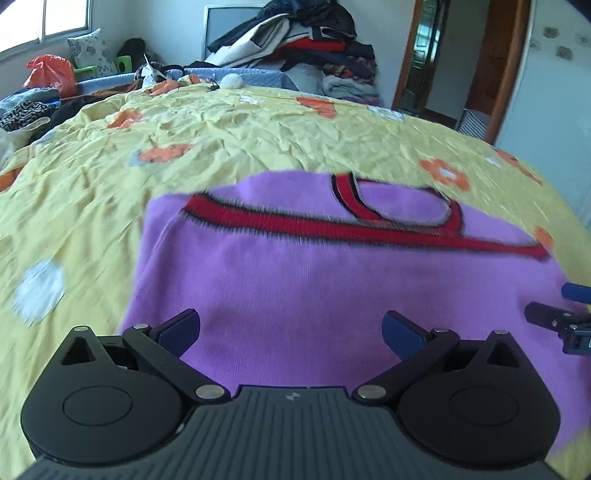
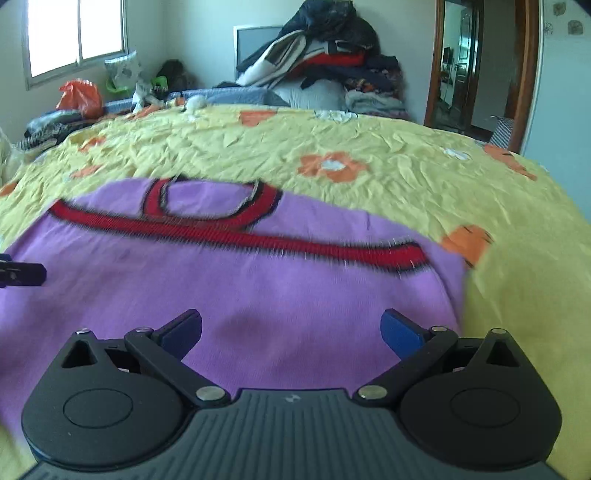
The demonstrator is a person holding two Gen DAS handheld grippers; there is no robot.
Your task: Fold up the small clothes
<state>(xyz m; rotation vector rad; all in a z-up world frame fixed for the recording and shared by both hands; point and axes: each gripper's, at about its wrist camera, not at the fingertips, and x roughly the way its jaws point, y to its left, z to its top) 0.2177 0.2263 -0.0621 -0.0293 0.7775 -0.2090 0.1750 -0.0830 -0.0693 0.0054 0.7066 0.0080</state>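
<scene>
Purple garment (image 1: 295, 280) under spread tools

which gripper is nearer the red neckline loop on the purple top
Left, though only slightly. The red neckline loop lies ahead and to the right of the left gripper, while it lies ahead and well to the left of the right gripper. Both hover open over the purple top.

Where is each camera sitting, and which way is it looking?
Left wrist: sits on the left gripper, looks across the purple top on the yellow bedspread; its own open fingers show, and the right gripper at the picture's right edge.
Right wrist: sits on the right gripper, faces the same way; its open fingers show, the left gripper at the left edge.
Both share: top, bedspread, clothes pile, window.
</scene>
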